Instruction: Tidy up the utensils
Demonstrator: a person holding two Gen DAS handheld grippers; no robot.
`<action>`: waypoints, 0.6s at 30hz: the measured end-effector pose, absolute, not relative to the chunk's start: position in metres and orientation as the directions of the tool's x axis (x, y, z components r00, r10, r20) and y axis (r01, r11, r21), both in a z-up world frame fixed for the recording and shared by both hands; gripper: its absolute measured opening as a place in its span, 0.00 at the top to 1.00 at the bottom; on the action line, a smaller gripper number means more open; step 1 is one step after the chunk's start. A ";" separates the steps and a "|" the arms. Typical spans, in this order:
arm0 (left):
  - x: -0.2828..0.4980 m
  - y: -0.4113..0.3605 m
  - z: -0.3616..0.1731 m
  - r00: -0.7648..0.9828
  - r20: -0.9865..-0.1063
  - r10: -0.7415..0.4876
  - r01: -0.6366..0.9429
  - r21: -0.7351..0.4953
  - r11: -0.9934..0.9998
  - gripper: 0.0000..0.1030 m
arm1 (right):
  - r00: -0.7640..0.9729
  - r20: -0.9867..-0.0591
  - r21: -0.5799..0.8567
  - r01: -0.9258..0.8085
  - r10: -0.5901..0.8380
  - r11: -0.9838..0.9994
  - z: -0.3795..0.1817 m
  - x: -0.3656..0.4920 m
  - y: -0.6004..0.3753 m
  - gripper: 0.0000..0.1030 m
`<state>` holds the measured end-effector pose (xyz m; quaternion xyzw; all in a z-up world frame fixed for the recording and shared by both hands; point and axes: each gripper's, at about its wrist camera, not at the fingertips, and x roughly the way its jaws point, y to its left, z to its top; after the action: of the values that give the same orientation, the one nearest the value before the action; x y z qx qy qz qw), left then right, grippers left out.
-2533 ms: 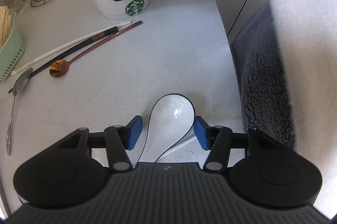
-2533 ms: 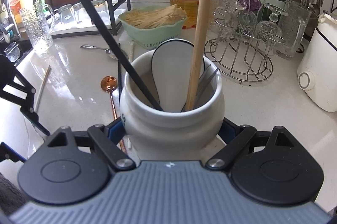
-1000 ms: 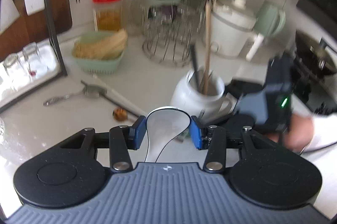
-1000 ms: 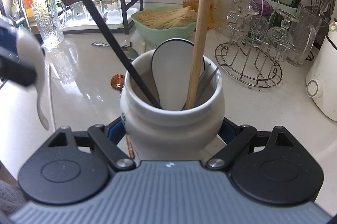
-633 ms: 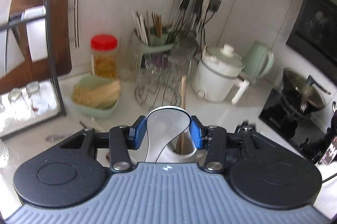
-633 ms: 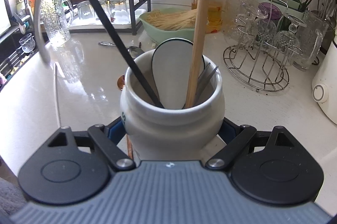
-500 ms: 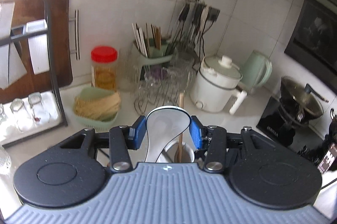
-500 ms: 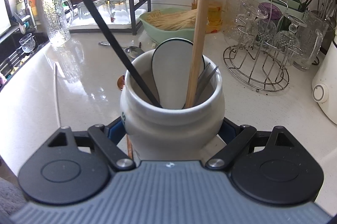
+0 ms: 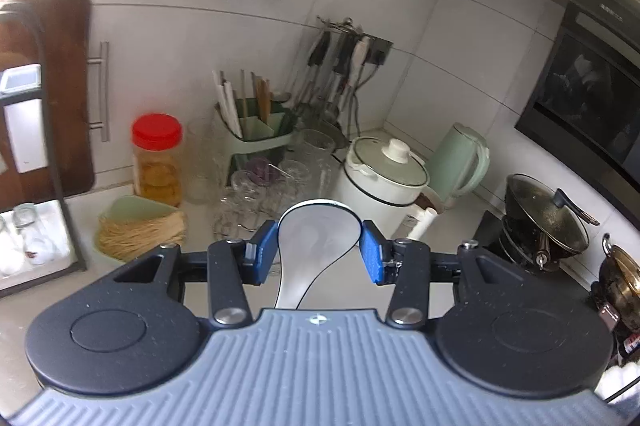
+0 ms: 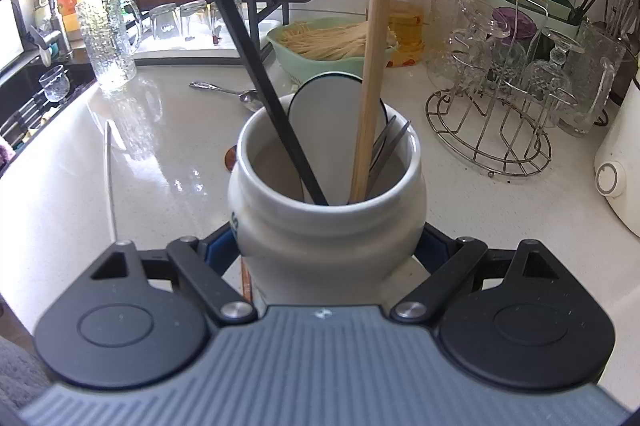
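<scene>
My left gripper (image 9: 319, 252) is shut on a white ceramic spoon (image 9: 316, 242) with a dark rim, its bowl pinched between the blue pads and held high above the counter. My right gripper (image 10: 328, 246) is shut on a white ceramic jar (image 10: 326, 226) that stands on the counter. Inside the jar stand another white spoon (image 10: 328, 122), a black chopstick (image 10: 248, 58), a wooden stick (image 10: 370, 66) and grey metal utensils (image 10: 386, 146). A steel spoon (image 10: 224, 91) lies behind the jar, and a thin white stick (image 10: 109, 170) lies to its left.
A green basket of noodles (image 10: 332, 44), a red-lidded jar (image 10: 406, 10) and a wire rack of glasses (image 10: 504, 106) stand behind the jar. A white cooker (image 9: 380, 178), a green kettle (image 9: 460, 162) and a wok (image 9: 544, 218) are to the right; a sink (image 10: 36, 82) is to the left.
My left gripper has risen with the white spoon and tilted up; the jar has dropped out of its view. The spoon has left the right wrist view. The right gripper stays on the jar.
</scene>
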<state>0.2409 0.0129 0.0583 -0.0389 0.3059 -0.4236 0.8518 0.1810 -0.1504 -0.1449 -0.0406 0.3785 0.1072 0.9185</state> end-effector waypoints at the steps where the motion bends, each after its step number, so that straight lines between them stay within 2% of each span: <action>1: 0.242 0.010 0.055 0.449 -0.490 -0.747 0.698 -0.330 0.636 0.51 | 0.691 -0.703 0.007 -0.229 0.168 0.973 -0.145 0.181 -0.151 0.11; 11: 0.256 -0.011 0.014 0.423 -0.492 -0.761 0.665 -0.401 0.630 0.51 | 0.692 -0.698 0.009 -0.251 0.186 0.968 -0.146 0.181 -0.152 0.11; 18: 0.254 -0.024 -0.012 0.401 -0.552 -0.731 0.664 -0.374 0.647 0.51 | 0.693 -0.693 0.012 -0.262 0.197 0.965 -0.147 0.181 -0.153 0.11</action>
<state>0.2540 -0.0242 -0.0121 -0.0470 0.3538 -0.4173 0.8358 0.1815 -0.1528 -0.1465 -0.0439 0.3711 0.1248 0.9191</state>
